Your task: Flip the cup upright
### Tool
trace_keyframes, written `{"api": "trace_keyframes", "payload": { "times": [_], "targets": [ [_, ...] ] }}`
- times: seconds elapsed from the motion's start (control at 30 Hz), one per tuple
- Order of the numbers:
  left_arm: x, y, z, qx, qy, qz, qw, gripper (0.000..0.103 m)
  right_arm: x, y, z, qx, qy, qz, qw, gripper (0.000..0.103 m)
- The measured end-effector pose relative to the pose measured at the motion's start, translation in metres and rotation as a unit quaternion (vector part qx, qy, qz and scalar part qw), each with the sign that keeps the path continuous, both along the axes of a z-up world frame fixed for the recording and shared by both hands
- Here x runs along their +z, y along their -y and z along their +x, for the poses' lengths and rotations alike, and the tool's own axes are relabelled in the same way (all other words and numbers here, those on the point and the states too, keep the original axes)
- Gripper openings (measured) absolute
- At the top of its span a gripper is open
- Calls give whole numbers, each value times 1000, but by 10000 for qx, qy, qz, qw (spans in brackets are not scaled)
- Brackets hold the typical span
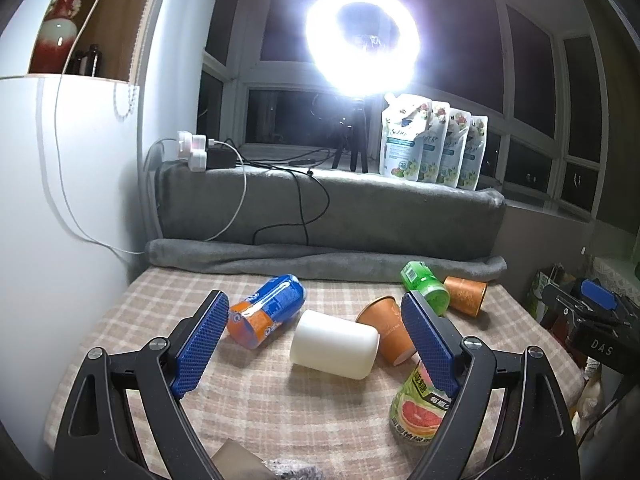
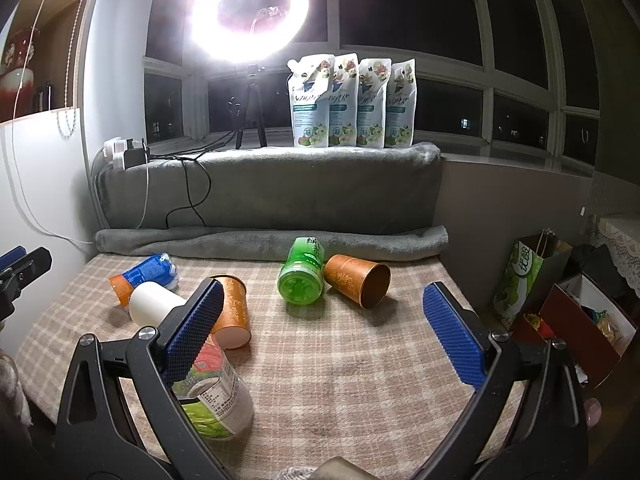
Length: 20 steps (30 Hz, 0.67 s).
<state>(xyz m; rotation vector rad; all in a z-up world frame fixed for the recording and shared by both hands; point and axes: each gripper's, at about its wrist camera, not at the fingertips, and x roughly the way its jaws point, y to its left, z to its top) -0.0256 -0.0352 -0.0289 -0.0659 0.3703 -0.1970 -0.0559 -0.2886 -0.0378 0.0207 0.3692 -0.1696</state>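
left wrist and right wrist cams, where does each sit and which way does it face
Left wrist: on the left gripper, looking toward the window at the white cup; its open blue fingers show, and the right gripper at the right edge.
Right wrist: on the right gripper, same heading, further right, facing the green bottle; open fingers show.
Shared: white cup, green bottle, ring light.
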Motion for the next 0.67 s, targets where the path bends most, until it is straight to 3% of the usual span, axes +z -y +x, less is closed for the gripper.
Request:
{"api": "trace_keyframes", "payload": {
  "times": [0.67],
  "targets": [
    [-1,0,2,-42,-58,-34,10000,88,0,-2,1,-7,-11,-2,10000,102]
  ]
}}
